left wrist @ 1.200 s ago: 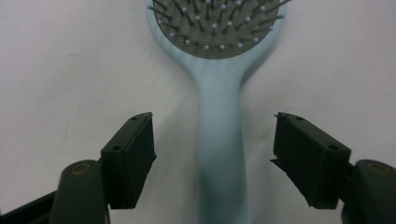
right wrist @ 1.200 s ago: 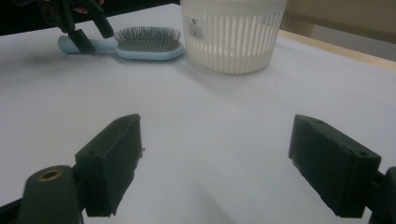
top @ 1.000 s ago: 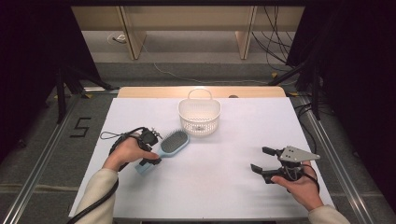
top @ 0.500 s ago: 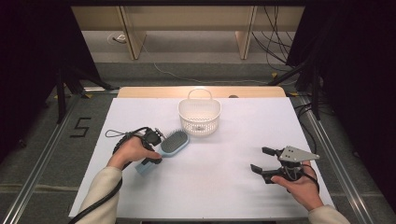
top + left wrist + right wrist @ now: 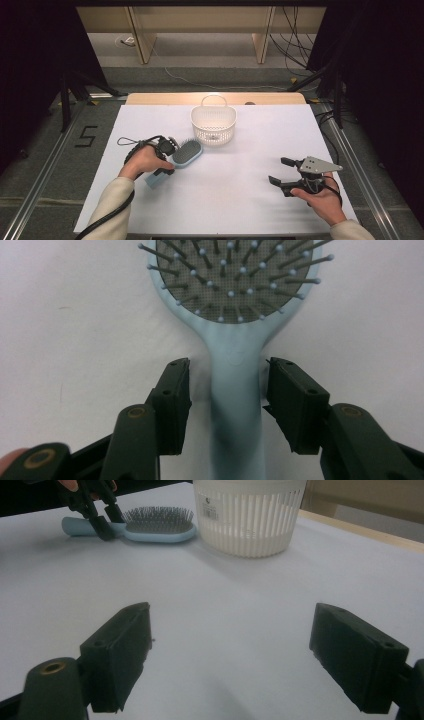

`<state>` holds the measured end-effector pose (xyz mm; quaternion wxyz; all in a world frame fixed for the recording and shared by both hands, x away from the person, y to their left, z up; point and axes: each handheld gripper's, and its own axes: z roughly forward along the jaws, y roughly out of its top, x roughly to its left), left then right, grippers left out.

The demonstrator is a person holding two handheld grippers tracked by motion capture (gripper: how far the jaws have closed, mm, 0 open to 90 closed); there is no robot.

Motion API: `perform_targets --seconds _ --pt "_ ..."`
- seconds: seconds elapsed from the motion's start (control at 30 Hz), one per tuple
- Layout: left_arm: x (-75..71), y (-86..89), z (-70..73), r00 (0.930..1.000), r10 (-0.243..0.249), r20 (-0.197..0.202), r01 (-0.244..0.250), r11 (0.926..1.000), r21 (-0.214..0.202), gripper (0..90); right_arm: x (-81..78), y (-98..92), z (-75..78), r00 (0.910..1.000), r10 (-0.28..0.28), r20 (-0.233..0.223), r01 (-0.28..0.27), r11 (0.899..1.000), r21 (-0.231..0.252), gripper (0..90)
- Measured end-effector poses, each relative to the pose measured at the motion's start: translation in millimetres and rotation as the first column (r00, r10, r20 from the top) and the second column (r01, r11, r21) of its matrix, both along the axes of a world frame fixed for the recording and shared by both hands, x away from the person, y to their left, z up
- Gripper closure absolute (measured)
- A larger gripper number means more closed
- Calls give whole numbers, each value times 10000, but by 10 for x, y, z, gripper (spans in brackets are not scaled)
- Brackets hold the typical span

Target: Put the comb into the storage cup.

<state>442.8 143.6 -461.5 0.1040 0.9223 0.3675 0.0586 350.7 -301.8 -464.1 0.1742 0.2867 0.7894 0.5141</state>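
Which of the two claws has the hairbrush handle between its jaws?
The left claw: its jaws straddle the hairbrush handle. The right claw gapes over bare table.

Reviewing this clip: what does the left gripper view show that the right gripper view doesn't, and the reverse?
Left gripper view: the left gripper straddles the light blue hairbrush handle, a gap at each side; its jaws have just been closing, pads not yet pressing.

Right gripper view: the white slatted basket stands beside the brush head, and the right gripper is open above bare table.

Both: the hairbrush lying bristles up on the white table.
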Motion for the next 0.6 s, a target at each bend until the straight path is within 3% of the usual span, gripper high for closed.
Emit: perform_targets --seconds 0.33,0.6 --pt "30 -15 -2 10000 -16 58 16 10000 -5 513 4 -1 -6 10000 1 -29 -1 10000 -2 178" --pt "35 -44 -1 9999 -16 -114 16 10000 16 570 7 -3 -13 10000 5 -72 -5 10000 -33 177"
